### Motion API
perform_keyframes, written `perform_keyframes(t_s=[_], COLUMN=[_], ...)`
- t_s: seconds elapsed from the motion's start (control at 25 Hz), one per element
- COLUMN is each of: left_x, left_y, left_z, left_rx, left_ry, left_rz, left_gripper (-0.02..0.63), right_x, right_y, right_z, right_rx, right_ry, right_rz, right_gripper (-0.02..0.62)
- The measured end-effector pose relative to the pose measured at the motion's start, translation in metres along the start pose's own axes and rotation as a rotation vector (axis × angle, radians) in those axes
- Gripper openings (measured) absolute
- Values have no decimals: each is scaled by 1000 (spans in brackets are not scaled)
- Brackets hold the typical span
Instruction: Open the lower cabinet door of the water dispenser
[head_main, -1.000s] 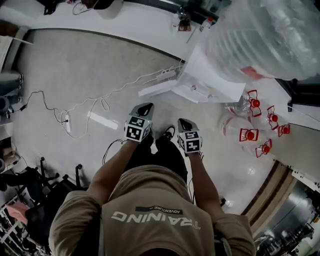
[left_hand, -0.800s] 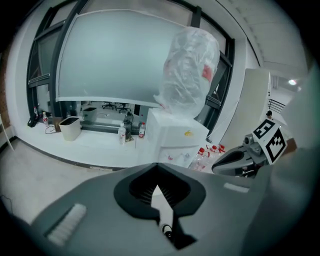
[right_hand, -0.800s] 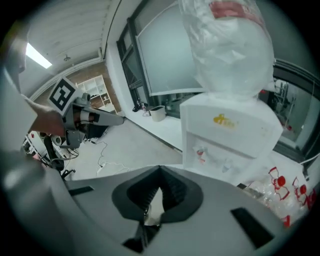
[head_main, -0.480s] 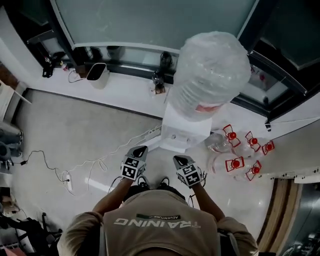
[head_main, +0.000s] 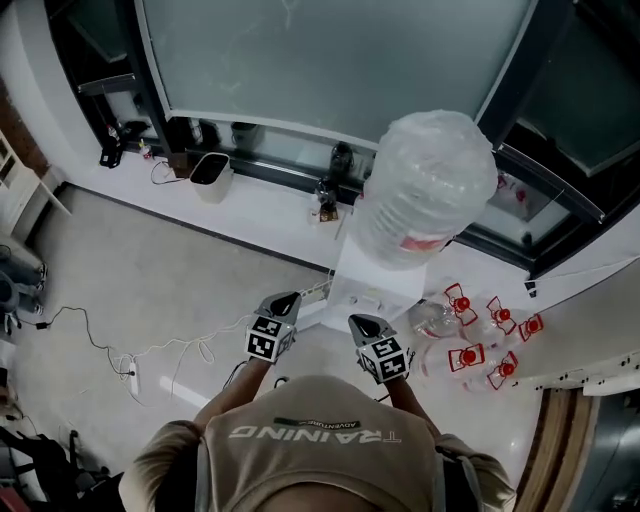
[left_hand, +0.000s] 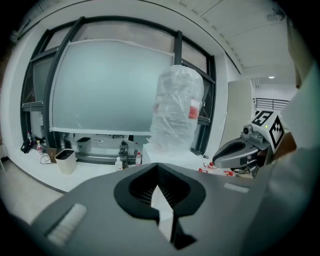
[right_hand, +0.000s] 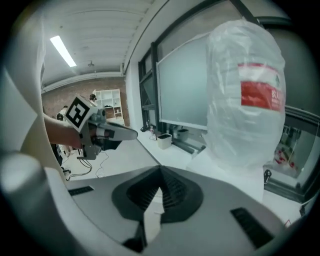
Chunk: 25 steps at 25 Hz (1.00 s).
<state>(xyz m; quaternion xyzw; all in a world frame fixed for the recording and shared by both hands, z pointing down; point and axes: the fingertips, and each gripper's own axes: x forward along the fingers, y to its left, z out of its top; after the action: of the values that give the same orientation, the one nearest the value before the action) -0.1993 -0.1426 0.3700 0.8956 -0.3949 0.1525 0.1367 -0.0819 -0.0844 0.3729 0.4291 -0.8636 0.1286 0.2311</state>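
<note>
My left gripper (head_main: 285, 300) and right gripper (head_main: 362, 324) are both closed, empty. The water dispenser (head_main: 375, 285) stands at twelve o'clock, nearer the right one; its lower cabinet door lies low, unseen.

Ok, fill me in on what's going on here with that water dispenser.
A person stands facing the white water dispenser, which carries a plastic-wrapped bottle on top. They hold the left gripper and the right gripper out in front of them. Both are shut, hold nothing, and are short of the dispenser. The lower cabinet door does not show in these views, and nothing is touching the dispenser. Red-capped empty bottles lie on the floor beside it.
</note>
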Motion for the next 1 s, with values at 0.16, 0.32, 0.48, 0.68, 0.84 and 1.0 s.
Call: perform_keyframes(t_s=[0.16,0.32,0.48,0.68,0.84,1.0], left_x=[-17,-29,-38,-60,-78,-82], left_y=[13,19,17,4,-7,-13], left_z=[17,21,46,112,173,211], left_rx=[32,140,111,108,138,236], left_ry=[-28,-24,-63,-186,-302,-369], left_rz=[17,43,17,-25,-68,-65], left_gripper=[-8,-8,-8,-8,-8,-8], right_x=[-6,-17,-26,-43,-58,-73], right_y=[10,30,39,39,27,14], right_z=[43,83,121,156,185,206], right_rx=[-47,-108,-127,-146,-184,-165], right_ry=[-36,-92,-185,-303,-380,-440], right_rz=[22,41,24,-43,-115,-166], right_gripper=[9,9,9,9,9,9])
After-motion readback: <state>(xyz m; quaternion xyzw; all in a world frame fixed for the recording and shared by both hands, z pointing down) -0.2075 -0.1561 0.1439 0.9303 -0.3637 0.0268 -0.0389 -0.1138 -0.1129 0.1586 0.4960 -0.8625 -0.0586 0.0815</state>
